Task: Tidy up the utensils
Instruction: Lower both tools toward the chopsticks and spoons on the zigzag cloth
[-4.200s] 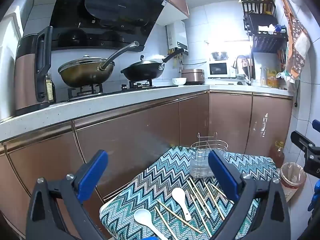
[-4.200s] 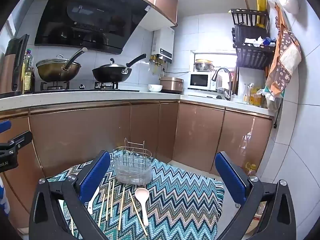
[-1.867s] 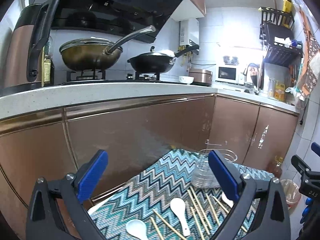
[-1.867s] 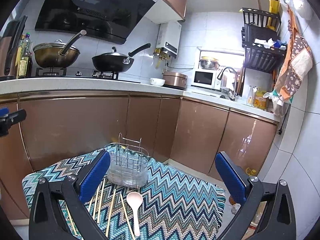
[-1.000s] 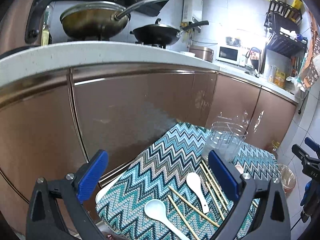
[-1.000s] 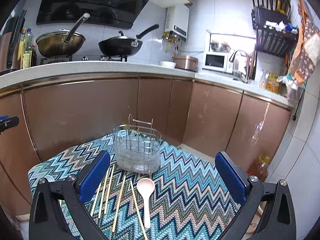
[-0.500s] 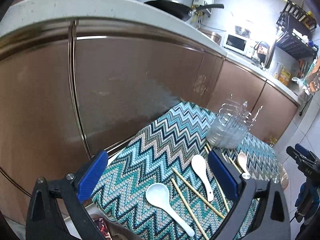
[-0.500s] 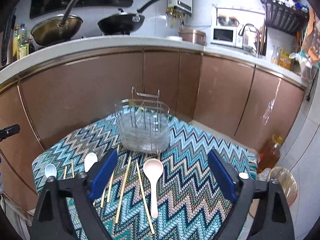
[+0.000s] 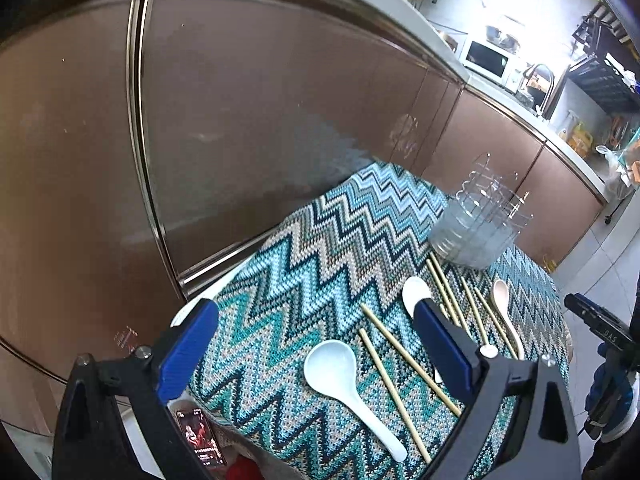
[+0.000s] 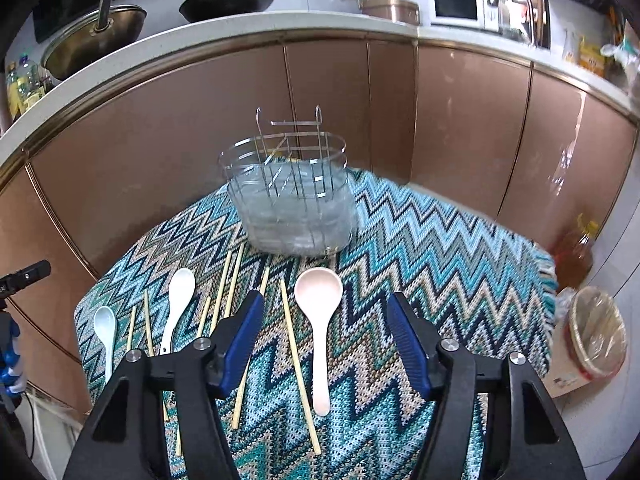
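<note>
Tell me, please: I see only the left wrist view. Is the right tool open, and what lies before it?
Observer: The right tool is open and holds nothing. The pink spoon lies on the cloth, in the gap between its fingers.
Operator: Is anything inside the utensil holder?
Observer: No. The utensil holder shows only wire dividers and a clear tub.
Operator: The middle white spoon is half hidden here. How does it lie?
Observer: The white spoon lies flat, its bowl toward the holder, with a chopstick on each side.
</note>
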`<state>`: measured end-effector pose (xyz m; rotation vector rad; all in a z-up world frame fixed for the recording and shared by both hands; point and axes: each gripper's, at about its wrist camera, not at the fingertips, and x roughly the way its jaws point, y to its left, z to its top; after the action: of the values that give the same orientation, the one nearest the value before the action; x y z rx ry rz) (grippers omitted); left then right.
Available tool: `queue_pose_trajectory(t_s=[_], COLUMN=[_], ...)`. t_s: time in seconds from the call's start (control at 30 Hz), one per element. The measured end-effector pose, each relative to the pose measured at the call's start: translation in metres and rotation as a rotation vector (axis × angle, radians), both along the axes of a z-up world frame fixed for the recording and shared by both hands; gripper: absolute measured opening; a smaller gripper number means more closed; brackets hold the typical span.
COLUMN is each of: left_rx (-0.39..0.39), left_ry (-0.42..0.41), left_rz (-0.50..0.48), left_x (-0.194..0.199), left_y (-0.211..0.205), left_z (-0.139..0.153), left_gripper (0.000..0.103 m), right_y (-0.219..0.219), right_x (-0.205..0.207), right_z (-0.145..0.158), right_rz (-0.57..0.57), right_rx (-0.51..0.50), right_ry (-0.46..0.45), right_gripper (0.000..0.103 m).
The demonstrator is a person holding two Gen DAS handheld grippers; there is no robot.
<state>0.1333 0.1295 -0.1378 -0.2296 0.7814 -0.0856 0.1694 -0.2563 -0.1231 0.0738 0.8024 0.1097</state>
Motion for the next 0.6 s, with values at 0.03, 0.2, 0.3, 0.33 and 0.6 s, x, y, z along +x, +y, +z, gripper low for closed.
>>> queue_pose_trajectory(t_s=[0.03,0.2,0.3,0.33,0.6], left_rx=[-0.006,-0.053,-0.097,-0.123,-0.273], left_ry=[0.008,0.059,0.087,0.102,0.256], left_rz=[-0.002,-0.027,-0.054,-0.075,-0.192], left_x=[0.001,0.009,0.014,0.017,0.041], left_y=[0.000,-0.002,-0.007,-0.011,-0.052], left_z=[-0.002,-0.013,-0.018,-0.020,-0.040], left_gripper=[0.095,0.086,0.080,0.077,0.051], right_y=[0.000,-0.004,-0.005,-0.005,-0.013], right_x=[0.001,0.005,0.008,0.009,0.020], right_z=[-0.003,-0.011,-0.016,-0.017,-0.031], right_rz=[0.001,0.010,0.021,0.024,0.055], right_rx=[0.005,0.025,0.027,0.029,0.055], right_ry=[0.008,0.046,0.067,0.072,0.145], right_gripper=[0.060,0.056,0.053,0.052,0.043])
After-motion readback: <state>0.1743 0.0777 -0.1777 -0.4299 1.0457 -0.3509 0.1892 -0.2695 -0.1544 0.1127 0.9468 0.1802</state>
